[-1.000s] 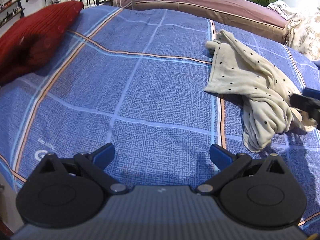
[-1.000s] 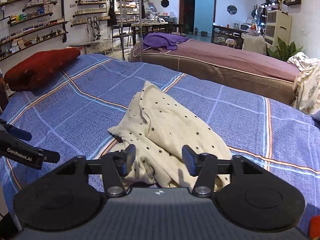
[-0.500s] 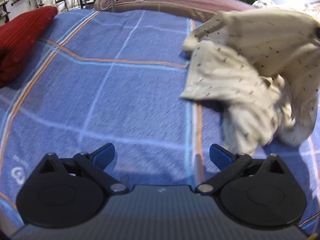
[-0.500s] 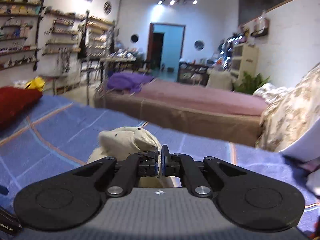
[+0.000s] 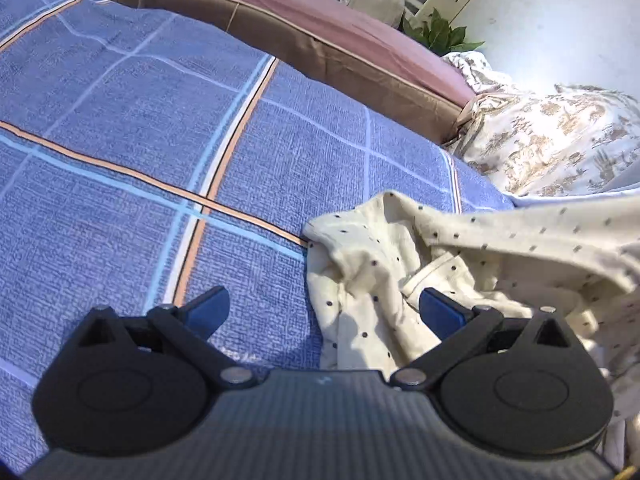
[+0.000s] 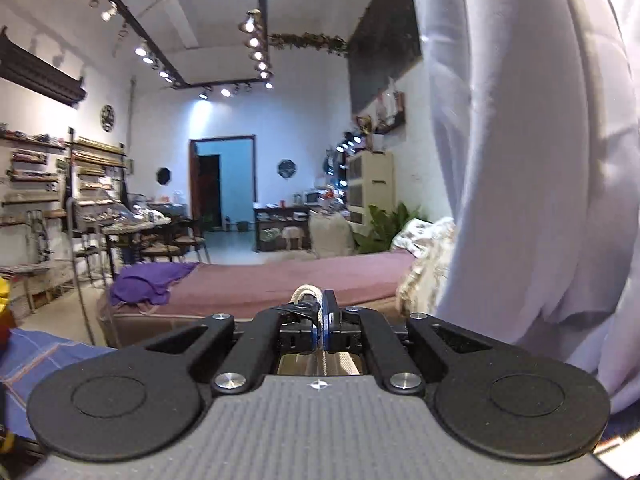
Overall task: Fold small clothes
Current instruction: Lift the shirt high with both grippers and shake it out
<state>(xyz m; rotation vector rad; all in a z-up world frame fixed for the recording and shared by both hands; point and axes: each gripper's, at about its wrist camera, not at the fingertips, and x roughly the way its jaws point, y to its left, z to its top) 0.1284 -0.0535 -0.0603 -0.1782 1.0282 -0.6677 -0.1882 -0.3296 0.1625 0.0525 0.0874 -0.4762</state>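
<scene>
A cream garment with small dark dots (image 5: 400, 272) lies bunched on the blue plaid bedspread (image 5: 140, 152), with one part stretched up and off to the right. My left gripper (image 5: 324, 308) is open just above the spread, its right finger over the garment's edge. My right gripper (image 6: 320, 320) is shut on a fold of the cream garment (image 6: 308, 293), held high and level, looking across the room. The rest of the garment hangs hidden below it.
A second bed with a mauve cover (image 5: 320, 28) lies beyond the spread, with purple cloth (image 6: 148, 280) on it. A floral quilt (image 5: 560, 136) is piled at the right. White fabric (image 6: 540, 160) fills the right of the right wrist view.
My right gripper closed on the garment and lifted it high. My left gripper moved right, up to the garment's edge, still open.
</scene>
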